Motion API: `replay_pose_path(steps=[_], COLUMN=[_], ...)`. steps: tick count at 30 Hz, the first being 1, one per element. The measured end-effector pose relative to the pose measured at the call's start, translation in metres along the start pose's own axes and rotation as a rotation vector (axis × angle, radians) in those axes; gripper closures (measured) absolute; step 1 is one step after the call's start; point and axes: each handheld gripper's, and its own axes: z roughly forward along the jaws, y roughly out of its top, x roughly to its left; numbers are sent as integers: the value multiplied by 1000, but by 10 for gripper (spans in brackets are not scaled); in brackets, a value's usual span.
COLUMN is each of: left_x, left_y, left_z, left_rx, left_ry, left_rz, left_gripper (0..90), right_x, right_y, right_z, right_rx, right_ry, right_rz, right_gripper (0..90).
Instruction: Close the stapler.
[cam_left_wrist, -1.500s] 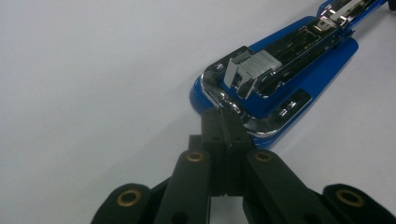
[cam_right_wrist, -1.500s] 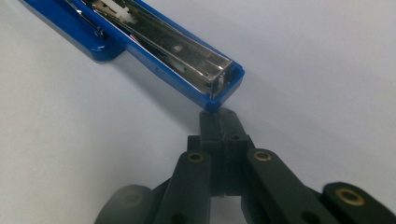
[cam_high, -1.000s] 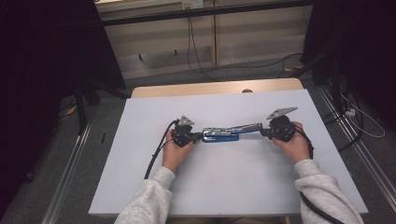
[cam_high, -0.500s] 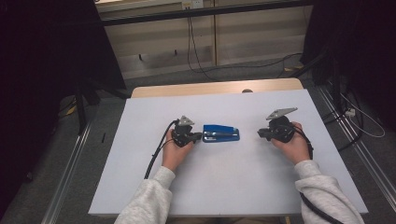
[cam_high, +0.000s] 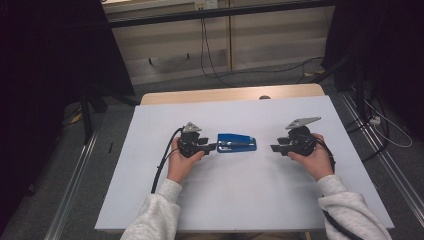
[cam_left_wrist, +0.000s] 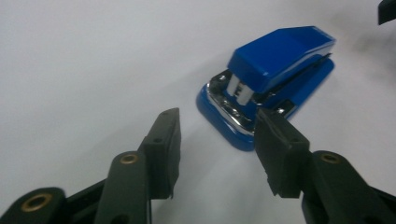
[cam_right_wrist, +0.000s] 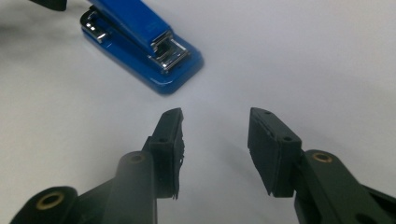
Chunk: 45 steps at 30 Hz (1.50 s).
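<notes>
The blue stapler (cam_high: 237, 142) lies flat on the white bench (cam_high: 240, 200) between both tongs. The left tongs (cam_high: 214, 146), just beside its hinge end, and the right tongs (cam_high: 273, 148), farther off, have just been opening — both released, nothing between them, apparently setting it free.

A: In the left gripper view, how much of the stapler (cam_left_wrist: 275, 70) can you see?
B: One corner of its base sits behind the left tool's (cam_left_wrist: 217, 140) pad. Top right, a dark tip (cam_left_wrist: 387, 10) is cut by the edge.
A: And the right gripper view?
B: The stapler's far end runs off the top edge. From above, the person's sleeves (cam_high: 150, 220) leave the bottom edge.
</notes>
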Motion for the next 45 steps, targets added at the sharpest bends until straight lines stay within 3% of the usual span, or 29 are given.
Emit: replay_pose_path(steps=[5, 13, 17, 20, 27, 33, 37, 45], left_x=[0, -2, -3, -2, -2, -1, 1, 2], left_y=[-2, -7, -12, -19, -29, -38, -43, -51], left_z=[-12, -29, -38, -44, -64, -79, -88, -100], left_rx=[-24, -26, -34, -20, -67, -74, -99, -104], left_ry=[-30, -48, -50, -54, -53, -15, -19, 0], left_rz=[-20, -1, -6, 18, -7, 26, 3, 12], left_gripper=[392, 263, 195, 159, 103, 87, 87, 80], right_x=[5, 13, 17, 19, 29, 34, 38, 41], right_y=[-3, -6, -10, -14, -21, -25, -27, -31], right_z=[-3, -11, -16, -20, -29, -32, -34, -40], right_rx=[-6, -24, -25, -24, -18, -9, 5, 0], right_ry=[-1, 2, 2, 8, 9, 22, 31, 28], right_rz=[16, 11, 7, 6, -24, -34, -47, -49], right_gripper=[413, 262, 229, 207, 184, 177, 175, 166])
